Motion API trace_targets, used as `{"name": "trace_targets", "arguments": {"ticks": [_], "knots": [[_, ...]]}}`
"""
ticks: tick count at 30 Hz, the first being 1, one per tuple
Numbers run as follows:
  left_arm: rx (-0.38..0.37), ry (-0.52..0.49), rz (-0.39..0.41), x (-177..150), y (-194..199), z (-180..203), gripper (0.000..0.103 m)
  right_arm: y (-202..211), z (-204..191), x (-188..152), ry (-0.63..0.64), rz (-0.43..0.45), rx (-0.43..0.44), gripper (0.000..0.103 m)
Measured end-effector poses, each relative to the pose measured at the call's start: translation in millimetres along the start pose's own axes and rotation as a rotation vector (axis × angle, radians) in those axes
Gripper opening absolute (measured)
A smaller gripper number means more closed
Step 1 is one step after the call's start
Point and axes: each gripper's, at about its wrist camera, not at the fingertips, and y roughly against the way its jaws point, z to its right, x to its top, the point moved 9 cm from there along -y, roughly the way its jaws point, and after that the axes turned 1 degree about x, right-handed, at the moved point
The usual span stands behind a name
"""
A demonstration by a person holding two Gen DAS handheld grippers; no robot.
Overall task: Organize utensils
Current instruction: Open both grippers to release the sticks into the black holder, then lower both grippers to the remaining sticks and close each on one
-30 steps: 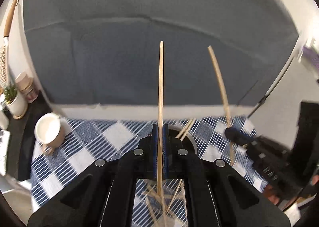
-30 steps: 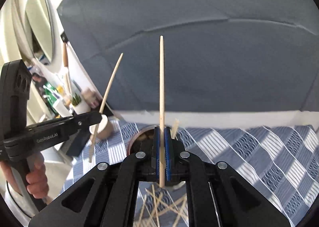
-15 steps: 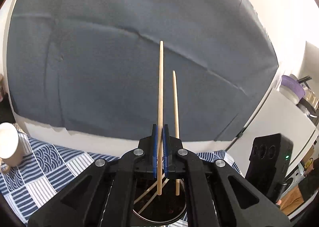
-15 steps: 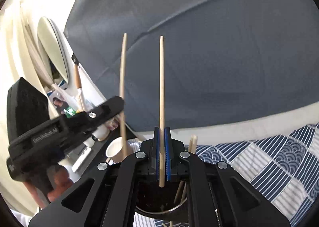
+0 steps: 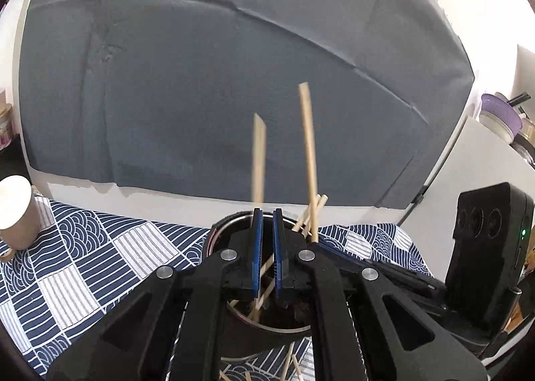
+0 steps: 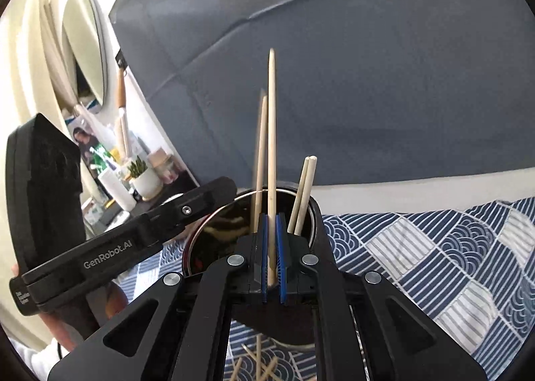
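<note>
A dark round metal holder (image 5: 217,233) (image 6: 309,207) stands on the blue patterned cloth, with several wooden chopsticks leaning inside it. My left gripper (image 5: 265,220) is over the holder with its pads a little apart; a blurred chopstick (image 5: 259,153) is slipping down between them into the holder. My right gripper (image 6: 272,223) is over the holder too, pads slightly parted around an upright chopstick (image 6: 271,133). That chopstick also shows in the left wrist view (image 5: 309,153).
A cream mug (image 5: 15,210) stands at the left on the cloth (image 6: 434,247). Loose chopsticks (image 6: 257,364) lie on the cloth below the holder. A grey backdrop (image 5: 234,63) rises behind. A shelf with a plant pot (image 6: 143,180) is at far left.
Both grippers came down over the holder. The left gripper's pads parted and its chopstick dropped lower, blurred. The right gripper's pads loosened around its chopstick.
</note>
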Motion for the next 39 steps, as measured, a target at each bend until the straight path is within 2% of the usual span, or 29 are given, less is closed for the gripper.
{"name": "trace_targets", "arguments": {"ticks": [9, 11, 13, 16, 18, 21, 26, 28, 34, 38, 39], "knots": [[0.03, 0.018, -0.005, 1, 36, -5, 0.025, 13, -11, -7, 0.072, -0.075, -0.06, 0.009], [0.045, 0.015, -0.009, 6, 48, -5, 0.033, 20, -15, -5, 0.086, -0.082, -0.077, 0.009], [0.06, 0.015, -0.009, 9, 57, -6, 0.045, 28, -21, -2, 0.093, -0.09, -0.082, 0.009], [0.095, 0.012, -0.005, 15, 76, -10, 0.055, 39, -28, 4, 0.106, -0.099, -0.095, 0.009], [0.109, 0.02, -0.009, 17, 85, -13, 0.056, 49, -34, 9, 0.114, -0.104, -0.102, 0.009], [0.138, 0.027, -0.016, 19, 100, -16, 0.062, 64, -40, 16, 0.13, -0.101, -0.117, 0.025], [0.176, 0.007, -0.032, 15, 119, -17, 0.068, 87, -42, 22, 0.13, -0.094, -0.136, 0.031], [0.187, 0.004, -0.041, 11, 125, -19, 0.072, 97, -42, 23, 0.132, -0.092, -0.148, 0.037], [0.208, 0.009, -0.078, -4, 136, -27, 0.088, 116, -39, 15, 0.139, -0.104, -0.184, 0.038], [0.226, -0.001, -0.111, -15, 135, -34, 0.09, 127, -34, 4, 0.152, -0.121, -0.214, 0.041], [0.224, 0.003, -0.124, -20, 135, -36, 0.09, 128, -33, 2, 0.152, -0.124, -0.218, 0.044]]}}
